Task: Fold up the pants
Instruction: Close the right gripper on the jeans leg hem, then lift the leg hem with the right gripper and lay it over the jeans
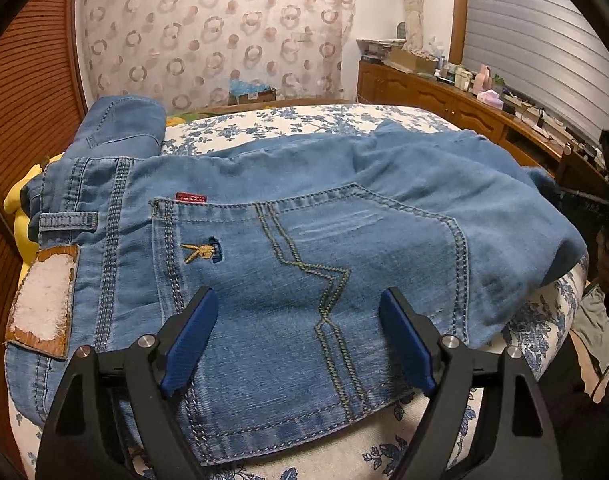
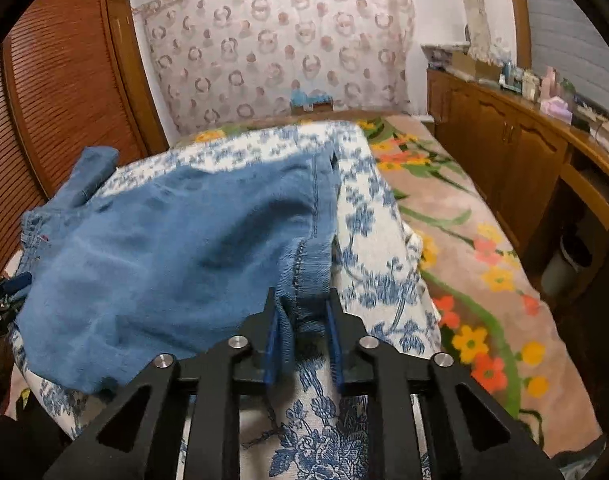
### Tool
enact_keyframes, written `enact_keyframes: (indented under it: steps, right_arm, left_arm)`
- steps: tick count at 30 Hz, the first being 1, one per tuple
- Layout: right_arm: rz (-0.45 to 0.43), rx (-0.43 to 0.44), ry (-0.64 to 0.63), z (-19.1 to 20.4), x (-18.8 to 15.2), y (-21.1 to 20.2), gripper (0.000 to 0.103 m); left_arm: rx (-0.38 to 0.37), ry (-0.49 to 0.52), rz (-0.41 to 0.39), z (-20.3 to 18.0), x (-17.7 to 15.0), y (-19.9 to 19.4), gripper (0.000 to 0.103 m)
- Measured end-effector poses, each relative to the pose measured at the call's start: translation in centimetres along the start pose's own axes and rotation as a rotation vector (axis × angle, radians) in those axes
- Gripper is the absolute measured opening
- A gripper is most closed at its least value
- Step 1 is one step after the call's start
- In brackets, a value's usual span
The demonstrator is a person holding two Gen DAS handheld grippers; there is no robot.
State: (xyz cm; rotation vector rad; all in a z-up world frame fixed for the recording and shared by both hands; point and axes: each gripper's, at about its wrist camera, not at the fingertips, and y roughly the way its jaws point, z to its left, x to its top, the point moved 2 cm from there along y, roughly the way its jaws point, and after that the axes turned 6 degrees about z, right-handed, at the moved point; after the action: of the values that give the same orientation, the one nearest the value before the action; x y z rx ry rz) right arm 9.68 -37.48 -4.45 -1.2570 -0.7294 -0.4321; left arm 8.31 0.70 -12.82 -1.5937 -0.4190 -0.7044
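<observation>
A bedroom: patterned curtain (image 1: pixel 212 28) across the back wall, a slatted wooden door (image 2: pixel 60 80) off to the left, a long wooden cabinet (image 1: pixel 436 96) cluttered with bottles on the right. In front of me is a bed with a blue-and-white floral cover (image 2: pixel 368 208), and under it a pink blanket (image 2: pixel 464 216) with orange and yellow flowers.

The pants (image 1: pixel 304 208), light blue denim, lie spread across the floral cover, waistband to the left. From the left wrist view I'm looking straight down at the back pocket (image 1: pixel 312 280) with its zigzag stitching, a worn leather patch (image 1: pixel 44 300) on the waistband at the left, a small red tag (image 1: pixel 190 197) above the pocket. One leg end (image 1: pixel 124 124) lies bunched at the far left.

My left gripper (image 1: pixel 298 300) has its blue pads (image 1: pixel 192 340) spread wide, one on each side of the pocket, nothing caught between them.

My right gripper (image 2: pixel 300 304) has its fingers drawn close, pinching the stitched hem (image 2: pixel 310 264) of the other leg at the right edge of the denim, fabric gathered between the blue pads.
</observation>
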Motion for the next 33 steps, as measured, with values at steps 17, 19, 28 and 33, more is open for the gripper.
enact_keyframes:
  steps: [17, 19, 28, 33]
  right_arm:
    - [-0.211, 0.163, -0.233, 10.9, 6.1, -6.2, 0.015]
    - [-0.228, 0.213, -0.282, 13.5, 6.7, -6.8, 0.015]
    - [-0.213, 0.389, -0.437, 22.7, 8.0, -6.3, 0.021]
    - [-0.172, 0.408, -0.476, 22.6, 8.4, -5.0, 0.044]
  left_arm:
    - [-0.034, -0.068, -0.05, 1.5, 0.9, -4.4, 0.084]
    - [-0.026, -0.072, -0.068, 2.0, 0.9, -5.3, 0.084]
    - [0.012, -0.109, -0.108, 4.8, 0.5, -7.7, 0.084]
    - [0.013, -0.129, -0.105, 5.8, 0.2, -7.5, 0.084]
